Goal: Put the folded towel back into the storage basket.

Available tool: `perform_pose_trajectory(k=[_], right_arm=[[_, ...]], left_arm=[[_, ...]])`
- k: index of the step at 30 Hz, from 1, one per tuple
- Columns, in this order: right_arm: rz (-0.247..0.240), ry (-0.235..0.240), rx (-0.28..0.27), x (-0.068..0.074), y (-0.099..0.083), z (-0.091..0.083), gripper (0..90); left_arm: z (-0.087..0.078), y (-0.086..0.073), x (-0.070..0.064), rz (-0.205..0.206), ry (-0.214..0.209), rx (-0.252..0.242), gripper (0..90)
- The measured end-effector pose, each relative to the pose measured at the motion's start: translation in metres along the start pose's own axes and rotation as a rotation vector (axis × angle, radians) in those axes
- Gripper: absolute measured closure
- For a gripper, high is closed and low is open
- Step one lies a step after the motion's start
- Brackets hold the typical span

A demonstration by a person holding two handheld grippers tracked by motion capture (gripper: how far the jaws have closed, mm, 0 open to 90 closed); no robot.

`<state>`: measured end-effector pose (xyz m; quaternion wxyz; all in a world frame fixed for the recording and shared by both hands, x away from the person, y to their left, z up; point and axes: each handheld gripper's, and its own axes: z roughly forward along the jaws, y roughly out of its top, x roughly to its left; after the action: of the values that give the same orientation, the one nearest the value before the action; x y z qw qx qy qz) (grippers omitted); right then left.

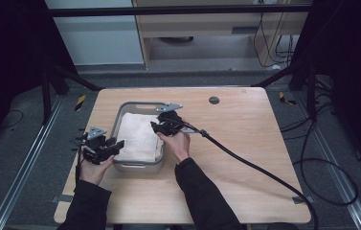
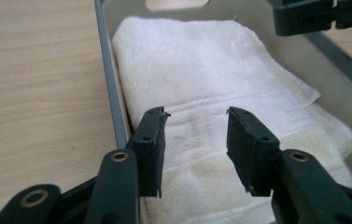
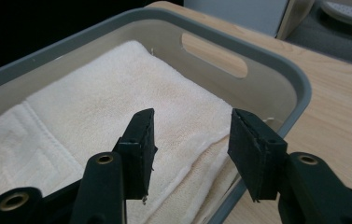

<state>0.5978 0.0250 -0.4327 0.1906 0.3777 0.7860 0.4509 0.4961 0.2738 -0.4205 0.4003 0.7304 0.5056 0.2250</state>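
A folded white towel (image 1: 139, 135) lies inside a grey tub (image 1: 136, 105) on the wooden table. My left gripper (image 1: 119, 144) hovers at the tub's near left corner, open, its jaws spread over the towel (image 2: 197, 79) with nothing between them. My right gripper (image 1: 154, 126) hangs over the tub's right side, open too, above the towel's (image 3: 94, 107) folded edge near the tub's right wall (image 3: 299, 88). The right gripper's black body (image 2: 318, 16) shows at the top right of the left gripper view.
The table (image 1: 245, 143) is bare wood to the right of the tub, with a small dark disc (image 1: 214, 100) near its far edge. A thick black cable (image 1: 259, 167) trails from my right gripper across the table to the near right.
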Motion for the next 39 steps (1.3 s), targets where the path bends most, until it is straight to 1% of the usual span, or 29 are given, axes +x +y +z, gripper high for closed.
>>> perform_pose_trajectory(k=[1,2,3,7,9,10,12,13,15,16,18,22,24,26,27,28,29,31,32,33,34,38,39], right_arm=[[0.000,0.000,0.000,0.000,0.000,0.000,50.9],[-0.005,-0.001,-0.012,0.000,0.003,-0.005,50.2],[-0.005,-0.001,-0.017,0.000,0.003,-0.007,49.9],[-0.006,0.000,-0.048,-0.001,0.007,-0.020,47.4],[-0.010,-0.002,-0.072,-0.004,0.009,-0.029,44.2],[-0.001,-0.001,-0.077,-0.005,0.009,-0.032,43.0],[0.000,-0.001,-0.093,-0.009,0.010,-0.042,40.1],[0.000,-0.001,-0.093,-0.009,0.010,-0.042,40.1],[0.008,0.002,-0.111,-0.014,0.010,-0.054,36.5],[0.012,0.003,-0.112,-0.017,0.009,-0.062,32.5],[0.021,0.006,-0.113,-0.022,0.006,-0.071,28.9],[0.026,0.000,-0.122,-0.031,-0.003,-0.091,25.2],[0.038,0.002,-0.124,-0.037,-0.010,-0.101,23.7],[0.046,-0.006,-0.136,-0.043,-0.016,-0.111,22.8],[0.046,-0.006,-0.136,-0.043,-0.016,-0.111,22.8],[0.052,-0.006,-0.140,-0.046,-0.020,-0.117,22.1],[0.065,-0.001,-0.144,-0.053,-0.029,-0.128,20.4],[0.066,-0.006,-0.145,-0.058,-0.037,-0.137,19.4],[0.066,-0.006,-0.145,-0.058,-0.037,-0.137,19.4],[0.063,-0.009,-0.145,-0.061,-0.042,-0.142,19.1],[0.064,-0.018,-0.146,-0.068,-0.053,-0.154,18.3],[0.063,-0.025,-0.148,-0.079,-0.073,-0.173,17.5],[0.063,-0.025,-0.148,-0.079,-0.073,-0.173,17.5]], left_arm=[[0.000,0.000,0.000,0.000,0.000,0.000,56.5],[-0.004,0.002,-0.001,-0.002,-0.011,-0.018,56.2],[-0.006,0.003,-0.002,0.001,-0.015,-0.025,56.1],[-0.010,0.004,-0.004,0.005,-0.022,-0.040,54.9],[-0.014,0.005,-0.006,0.003,-0.035,-0.060,54.3],[-0.016,0.006,-0.007,0.005,-0.037,-0.067,54.0],[-0.019,0.006,-0.009,0.006,-0.042,-0.080,53.0],[-0.019,0.006,-0.009,0.006,-0.042,-0.080,52.2],[-0.021,0.006,-0.012,0.009,-0.051,-0.097,51.6],[-0.022,0.006,-0.014,0.017,-0.051,-0.103,50.8],[-0.022,0.005,-0.018,0.025,-0.054,-0.106,49.7],[-0.021,0.002,-0.024,0.040,-0.057,-0.116,45.8],[-0.020,0.000,-0.028,0.047,-0.061,-0.118,43.7],[-0.019,-0.002,-0.031,0.055,-0.058,-0.119,42.1],[-0.019,-0.002,-0.031,0.055,-0.058,-0.119,41.3],[-0.018,-0.004,-0.034,0.062,-0.061,-0.121,41.3],[-0.018,-0.005,-0.034,0.066,-0.064,-0.121,39.8],[-0.019,-0.009,-0.038,0.074,-0.071,-0.126,38.8],[-0.019,-0.009,-0.038,0.074,-0.071,-0.126,38.3],[-0.019,-0.011,-0.039,0.081,-0.074,-0.127,38.3],[-0.020,-0.012,-0.040,0.086,-0.078,-0.126,36.9],[-0.024,-0.018,-0.041,0.094,-0.081,-0.129,34.4],[-0.024,-0.018,-0.041,0.094,-0.081,-0.129,34.1]])
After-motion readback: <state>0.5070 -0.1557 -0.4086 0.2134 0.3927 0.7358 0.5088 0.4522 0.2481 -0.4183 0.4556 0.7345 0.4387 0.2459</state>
